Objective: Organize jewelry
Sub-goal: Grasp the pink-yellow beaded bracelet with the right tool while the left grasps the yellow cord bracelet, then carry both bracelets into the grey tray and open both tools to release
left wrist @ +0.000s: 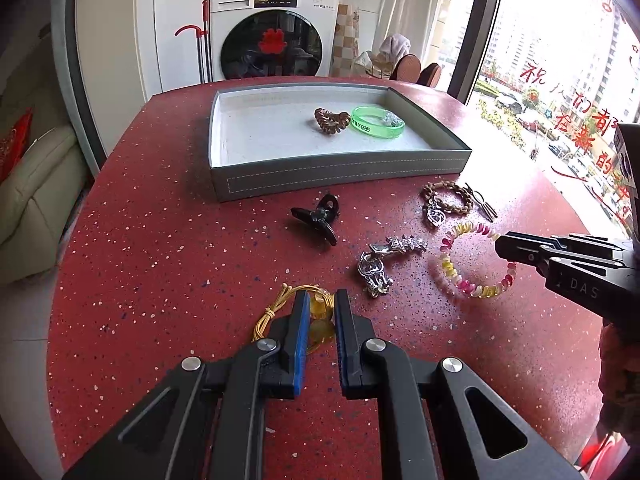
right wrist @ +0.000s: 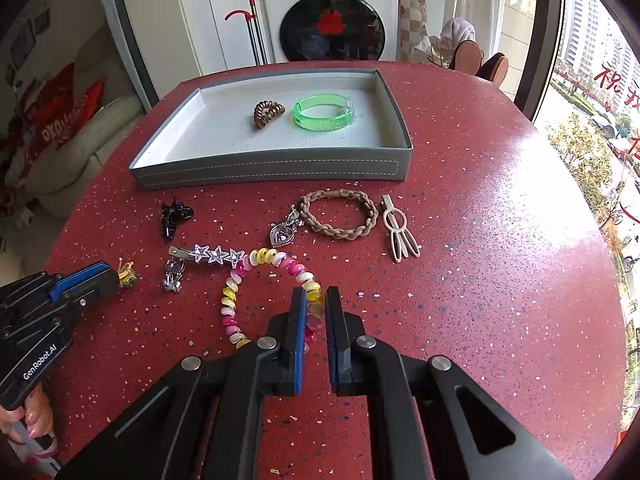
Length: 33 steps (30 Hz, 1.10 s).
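A grey tray [left wrist: 340, 184] [right wrist: 272, 174] on the red table holds a brown coil hair tie [left wrist: 330, 120] [right wrist: 268, 114] and a green bangle [left wrist: 376, 128] [right wrist: 324, 114]. My left gripper [left wrist: 322, 300] [right wrist: 114, 276] is shut on a yellow cord bracelet with an amber bead [left wrist: 280, 304] [right wrist: 126, 272] at table level. My right gripper [right wrist: 316, 300] [left wrist: 500, 246] is shut on the pink, yellow and white coil bracelet [right wrist: 240, 280] [left wrist: 468, 284], gripping its near right side.
Loose on the table: a black claw clip [left wrist: 318, 218] [right wrist: 174, 214], a star barrette [right wrist: 212, 255] [left wrist: 396, 246], a silver charm [left wrist: 372, 274] [right wrist: 173, 274], a heart pendant [right wrist: 282, 234], a braided brown bracelet [right wrist: 340, 214] [left wrist: 448, 198], a beige hair clip [right wrist: 400, 232]. A washing machine [right wrist: 332, 8] stands behind.
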### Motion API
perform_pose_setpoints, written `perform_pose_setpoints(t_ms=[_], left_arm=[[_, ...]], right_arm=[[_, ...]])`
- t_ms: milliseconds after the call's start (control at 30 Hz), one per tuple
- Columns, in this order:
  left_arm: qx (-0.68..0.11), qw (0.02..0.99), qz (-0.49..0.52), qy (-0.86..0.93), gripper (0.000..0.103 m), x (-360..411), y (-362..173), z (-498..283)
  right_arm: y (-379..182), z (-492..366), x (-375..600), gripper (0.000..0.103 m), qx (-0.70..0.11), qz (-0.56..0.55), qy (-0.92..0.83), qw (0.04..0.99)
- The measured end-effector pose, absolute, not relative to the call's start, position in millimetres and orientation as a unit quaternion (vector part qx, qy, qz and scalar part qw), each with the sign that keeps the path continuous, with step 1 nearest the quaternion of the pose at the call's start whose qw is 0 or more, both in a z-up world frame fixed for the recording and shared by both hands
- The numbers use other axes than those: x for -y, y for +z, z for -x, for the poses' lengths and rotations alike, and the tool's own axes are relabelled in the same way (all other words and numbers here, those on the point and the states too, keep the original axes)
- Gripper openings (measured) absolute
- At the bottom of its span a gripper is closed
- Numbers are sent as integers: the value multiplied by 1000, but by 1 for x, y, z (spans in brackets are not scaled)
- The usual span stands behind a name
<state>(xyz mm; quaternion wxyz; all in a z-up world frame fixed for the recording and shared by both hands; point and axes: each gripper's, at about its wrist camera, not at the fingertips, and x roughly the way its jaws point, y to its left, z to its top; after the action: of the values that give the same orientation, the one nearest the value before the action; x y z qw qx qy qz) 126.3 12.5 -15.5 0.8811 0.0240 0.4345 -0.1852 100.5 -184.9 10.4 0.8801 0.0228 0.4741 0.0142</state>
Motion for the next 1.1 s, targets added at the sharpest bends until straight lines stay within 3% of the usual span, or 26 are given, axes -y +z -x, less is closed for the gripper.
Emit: perform_pose_setpoints(t_ms=[767, 1100], left_arm=[[-365, 910, -6, -195, 30, -12, 55, -171], [-362, 913, -12, -185, 30, 4, 60, -246]], right_arm=[[73, -163, 193, 10, -426, -57, 38, 902], [52, -244, 201, 10, -458, -85, 31, 885]])
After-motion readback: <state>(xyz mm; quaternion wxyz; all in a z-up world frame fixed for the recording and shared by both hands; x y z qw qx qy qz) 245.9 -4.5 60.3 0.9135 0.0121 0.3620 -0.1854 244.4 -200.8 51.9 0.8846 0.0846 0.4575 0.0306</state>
